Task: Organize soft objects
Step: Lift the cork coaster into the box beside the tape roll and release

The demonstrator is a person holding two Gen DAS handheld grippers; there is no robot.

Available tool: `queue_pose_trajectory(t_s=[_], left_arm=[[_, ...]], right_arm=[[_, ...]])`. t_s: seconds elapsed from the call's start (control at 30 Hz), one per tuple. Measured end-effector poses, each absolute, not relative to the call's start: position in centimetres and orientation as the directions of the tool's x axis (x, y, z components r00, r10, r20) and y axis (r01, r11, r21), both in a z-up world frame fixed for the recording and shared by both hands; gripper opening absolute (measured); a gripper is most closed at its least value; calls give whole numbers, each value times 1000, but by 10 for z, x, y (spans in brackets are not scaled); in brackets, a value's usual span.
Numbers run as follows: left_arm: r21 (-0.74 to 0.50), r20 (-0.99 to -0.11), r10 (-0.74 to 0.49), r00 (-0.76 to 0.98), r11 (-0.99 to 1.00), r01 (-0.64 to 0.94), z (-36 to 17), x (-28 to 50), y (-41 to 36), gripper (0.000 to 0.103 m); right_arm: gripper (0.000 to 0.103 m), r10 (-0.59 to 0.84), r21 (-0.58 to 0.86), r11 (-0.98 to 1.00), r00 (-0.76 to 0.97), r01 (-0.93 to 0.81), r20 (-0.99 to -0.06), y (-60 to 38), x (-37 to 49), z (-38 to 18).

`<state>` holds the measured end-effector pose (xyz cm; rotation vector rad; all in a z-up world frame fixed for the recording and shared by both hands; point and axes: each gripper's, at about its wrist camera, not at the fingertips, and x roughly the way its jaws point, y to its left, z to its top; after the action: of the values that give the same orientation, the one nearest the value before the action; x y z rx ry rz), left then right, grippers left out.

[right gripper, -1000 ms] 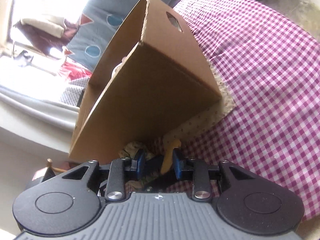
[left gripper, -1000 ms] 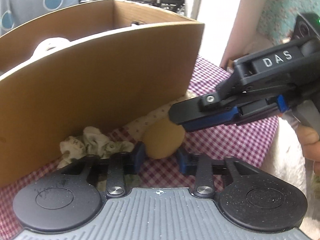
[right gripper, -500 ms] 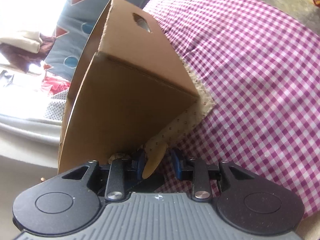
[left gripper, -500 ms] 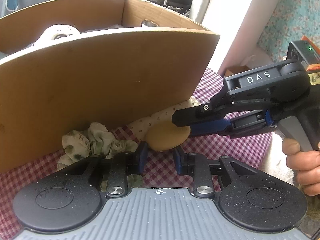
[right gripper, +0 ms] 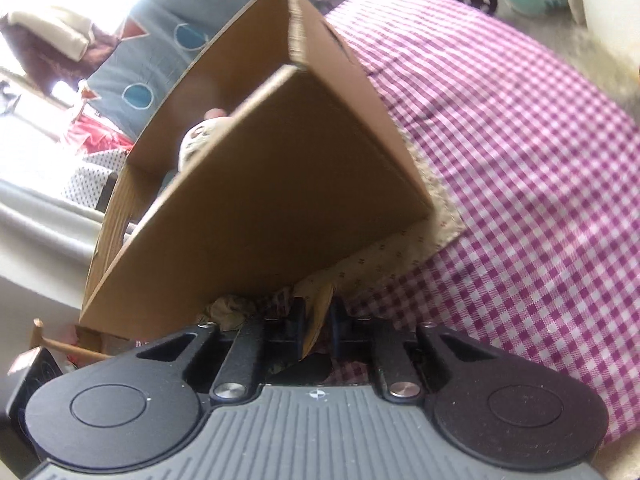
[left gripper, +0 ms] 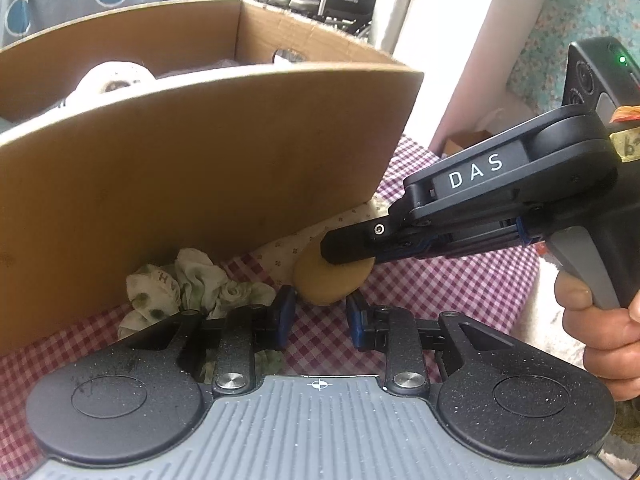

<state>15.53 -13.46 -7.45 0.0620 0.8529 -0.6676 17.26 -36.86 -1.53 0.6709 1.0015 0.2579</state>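
A round tan sponge pad point(left gripper: 320, 284) is pinched edge-on by my right gripper point(left gripper: 340, 258), a little above the checked tablecloth point(left gripper: 432, 288), beside the cardboard box point(left gripper: 192, 184). In the right wrist view the pad point(right gripper: 318, 320) sits between the closed fingers of my right gripper point(right gripper: 317, 326). My left gripper point(left gripper: 319, 314) is open and empty, just in front of the pad. A crumpled white-and-green cloth point(left gripper: 188, 286) lies against the box wall, left of the pad. A white soft toy point(left gripper: 108, 80) lies inside the box.
A floral cloth point(right gripper: 384, 256) lies under the box corner. The purple checked tablecloth point(right gripper: 520, 184) spreads to the right. A patterned blue cushion point(right gripper: 160, 52) stands behind the box. A wooden stick point(right gripper: 60, 344) lies at the left edge.
My right gripper has closed on the tan pad and turned it from upright to nearly flat, lifting it slightly. My left gripper has drawn back and risen a little; it stays open.
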Motion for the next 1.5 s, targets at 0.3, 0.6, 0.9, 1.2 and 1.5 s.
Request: queue_pose_trajectory(t_s=[0.3, 0.6, 0.9, 1.2, 1.5], left_arm=[[-177, -631, -548, 549, 791, 585, -27, 112, -112, 27], [-122, -479, -538, 694, 823, 555, 34, 92, -83, 29], [-171, -460, -502, 733, 860, 481, 51, 135, -72, 35], [-278, -454, -469, 758, 882, 380, 41, 157, -22, 72], [-341, -452, -414, 790, 899, 275, 32, 163, 24, 78]], right_arm=[[9, 488, 545, 832, 600, -101, -634, -327, 134, 49], [9, 541, 458, 830, 662, -319, -519, -297, 132, 124], [9, 581, 470, 807, 623, -357, -524, -286, 193, 148], [8, 560, 525, 818, 530, -234, -636, -297, 269, 115], [8, 495, 494, 863, 379, -108, -782, -310, 308, 63]])
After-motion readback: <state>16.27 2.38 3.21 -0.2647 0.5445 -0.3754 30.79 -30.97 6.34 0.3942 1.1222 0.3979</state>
